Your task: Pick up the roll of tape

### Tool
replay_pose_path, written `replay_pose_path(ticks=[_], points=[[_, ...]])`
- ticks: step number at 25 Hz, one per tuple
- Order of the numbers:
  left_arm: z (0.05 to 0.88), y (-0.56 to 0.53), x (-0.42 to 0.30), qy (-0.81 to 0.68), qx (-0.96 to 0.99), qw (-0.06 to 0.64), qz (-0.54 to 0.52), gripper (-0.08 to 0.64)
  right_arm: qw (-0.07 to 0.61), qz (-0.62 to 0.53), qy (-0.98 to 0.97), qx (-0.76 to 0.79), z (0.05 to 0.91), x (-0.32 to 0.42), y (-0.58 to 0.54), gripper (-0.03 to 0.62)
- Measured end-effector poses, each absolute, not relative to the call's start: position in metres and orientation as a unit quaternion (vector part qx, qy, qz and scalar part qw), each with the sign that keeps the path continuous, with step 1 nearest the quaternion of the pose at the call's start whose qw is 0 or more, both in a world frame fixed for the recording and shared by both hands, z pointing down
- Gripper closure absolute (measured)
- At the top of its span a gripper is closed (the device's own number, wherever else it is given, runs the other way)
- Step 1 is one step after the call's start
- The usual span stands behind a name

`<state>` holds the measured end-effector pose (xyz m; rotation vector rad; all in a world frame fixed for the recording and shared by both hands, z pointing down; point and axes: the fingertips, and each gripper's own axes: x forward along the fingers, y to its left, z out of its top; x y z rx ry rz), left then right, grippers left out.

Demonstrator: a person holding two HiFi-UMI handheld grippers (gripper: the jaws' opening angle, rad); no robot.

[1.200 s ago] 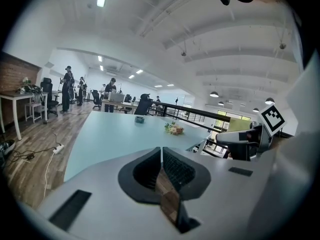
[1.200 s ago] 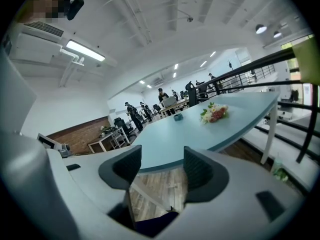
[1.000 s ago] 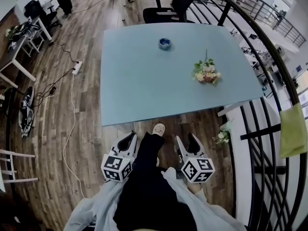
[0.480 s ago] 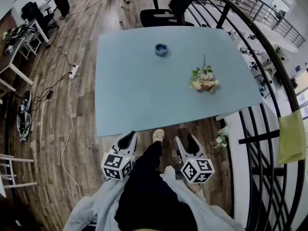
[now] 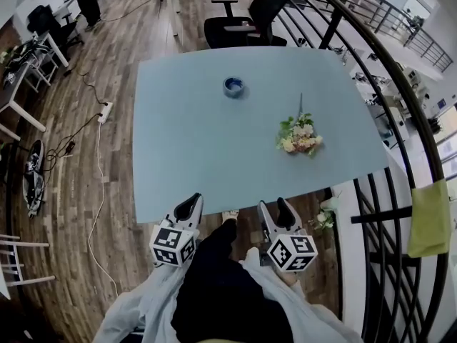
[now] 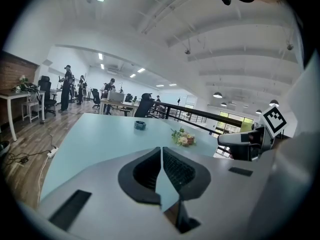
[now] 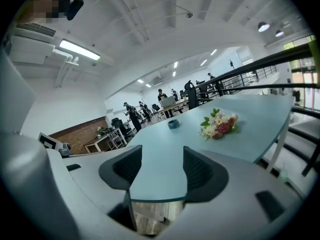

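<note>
Head view first: what's different from a second ago?

— The table (image 5: 193, 148) has slid down the frame. Its near edge now sits just ahead of both grippers' tips, where a strip of floor showed before. The roll of tape (image 5: 233, 86) has dropped lower in the frame too, though it stays upper centre, on the table's far half.

So the person is walking up to it?

— That's my reading. It's an approach; no reach has begun, and the tape is well apart from either tool.

And the tools?

— The left gripper (image 5: 188, 207), at lower left, has its pads pressed together with nothing between them, which is plain in the left gripper view (image 6: 161, 151). The right gripper (image 5: 277, 211) stands spread and empty; in its own view (image 7: 162, 156) only the table edge shows through the gap.

Whichever takes the tape, the left would need to spread first.

— Agreed. The flowers (image 5: 298, 136) lie right of centre, clear of a straight line to the roll.

Anything hard to read?

— The tape is tiny in every view (image 6: 140, 125) (image 7: 173, 124). It's bluish and probably lying flat, but I can't be sure. The person's body hides the floor at the bottom of the frame.
</note>
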<state>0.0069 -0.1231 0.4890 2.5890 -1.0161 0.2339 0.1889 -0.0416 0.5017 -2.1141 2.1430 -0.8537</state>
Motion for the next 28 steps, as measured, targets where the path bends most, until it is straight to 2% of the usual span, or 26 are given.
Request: replay_pose_path(ticks=[28], points=[[0.481,-0.264,0.065,-0.381,0.903,0.187,0.070,0.534,-0.033,-0.268,0.700,-0.661,0.486,0.255,-0.190,0.342]])
